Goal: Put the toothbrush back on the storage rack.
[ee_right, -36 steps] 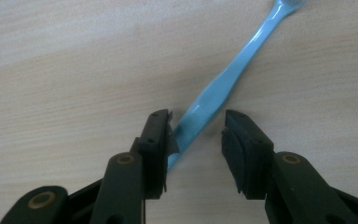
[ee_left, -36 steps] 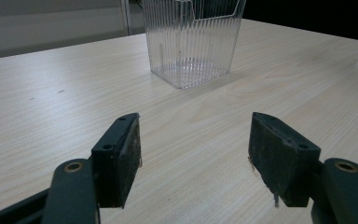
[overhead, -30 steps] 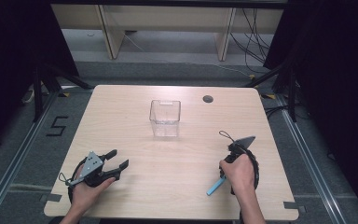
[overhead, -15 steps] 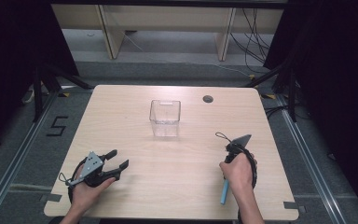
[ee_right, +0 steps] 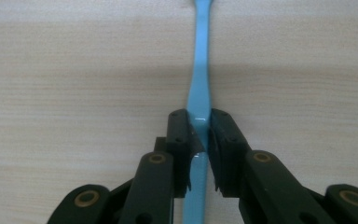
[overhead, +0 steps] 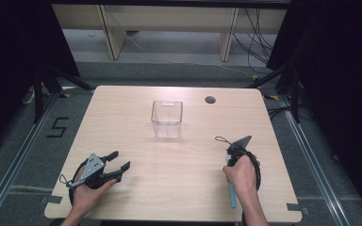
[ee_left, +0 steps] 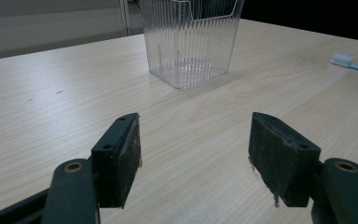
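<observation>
A light blue toothbrush (ee_right: 200, 70) lies flat on the wooden table (overhead: 179, 160). My right gripper (ee_right: 199, 135) points down at it and has just been closing, and its pads now press on the handle from both sides. In the high view the handle (overhead: 231, 193) sticks out toward the near edge from under the right hand, with the right gripper (overhead: 231, 162) above it. My left gripper (overhead: 118, 160) rests at the near left, jaws wide apart and nothing between them (ee_left: 193, 149). The toothbrush's white head (ee_left: 349, 63) shows at the far right of the left gripper view.
A clear ribbed plastic container (overhead: 167, 118) stands upright and empty at the table's middle, also ahead of the left gripper (ee_left: 191, 37). A round cable hole (overhead: 210, 100) sits near the far edge. Dark floor and shelving surround the table.
The right gripper's jaws have closed onto the toothbrush handle. The handle has swung from a slant to point straight at the near edge. The left gripper has kept still.
</observation>
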